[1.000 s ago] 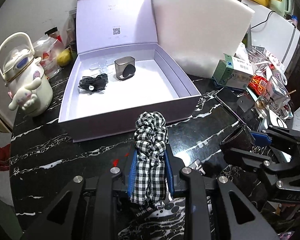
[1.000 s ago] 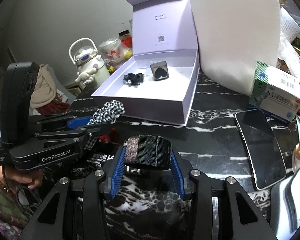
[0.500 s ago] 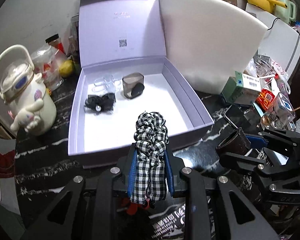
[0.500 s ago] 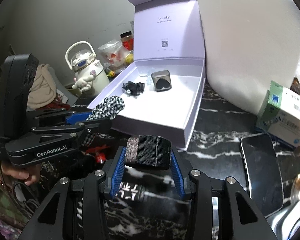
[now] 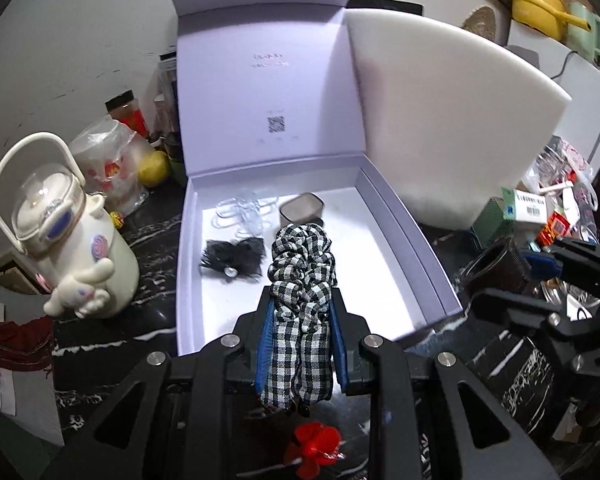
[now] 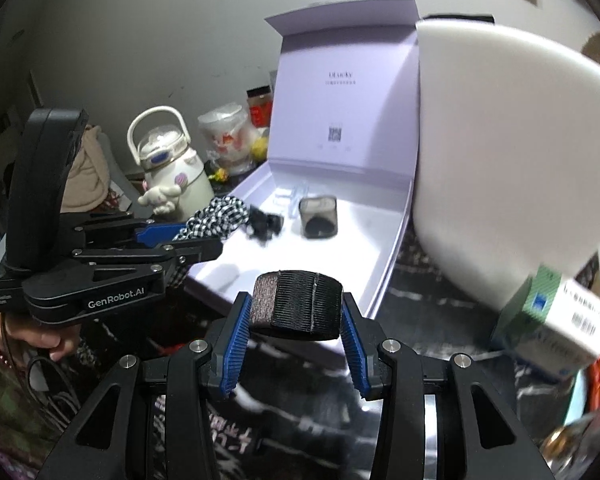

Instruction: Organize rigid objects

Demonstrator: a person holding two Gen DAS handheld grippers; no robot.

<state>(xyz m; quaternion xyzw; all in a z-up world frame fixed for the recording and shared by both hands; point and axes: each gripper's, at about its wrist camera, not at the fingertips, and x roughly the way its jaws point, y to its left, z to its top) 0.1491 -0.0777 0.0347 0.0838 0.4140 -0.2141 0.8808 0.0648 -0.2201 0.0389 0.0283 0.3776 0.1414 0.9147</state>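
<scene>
The left gripper [image 5: 300,332] has its jaws drawn narrow on a black-and-white checked fabric scrunchie [image 5: 302,280], whose puffed end sticks out ahead of the blue pads. The right gripper [image 6: 296,320] has its jaws set a little wider, clamped on the two ends of a black ribbed elastic band [image 6: 298,306] lying crosswise between them.

Both are aimed at the open lilac cardboard gift box [image 5: 416,256] on the black marbled worktop [image 5: 156,236]. Seen along the left gripper, the white box floor lies dead ahead at twelve o'clock and below, and the scrunchie's long axis runs straight down the box's length; its tip hangs over the middle of the floor. Just past it at twelve sits a smoky translucent square case [image 5: 302,208], with a black gauze bow with a pearl [image 5: 234,258] at eleven and a tangle of clear loops [image 5: 240,212] beyond that.

From the right gripper, the box lies at about eleven o'clock, and the band hangs short of the near corner, over the worktop and not yet over the floor. So the left hand is the nearer one, I'd say, and looks set to let go first; the bare patch at the near right of the floor seems the obvious landing place.

A cream cartoon-dog kettle [image 5: 64,240] stands at nine o'clock, outside the box.
</scene>
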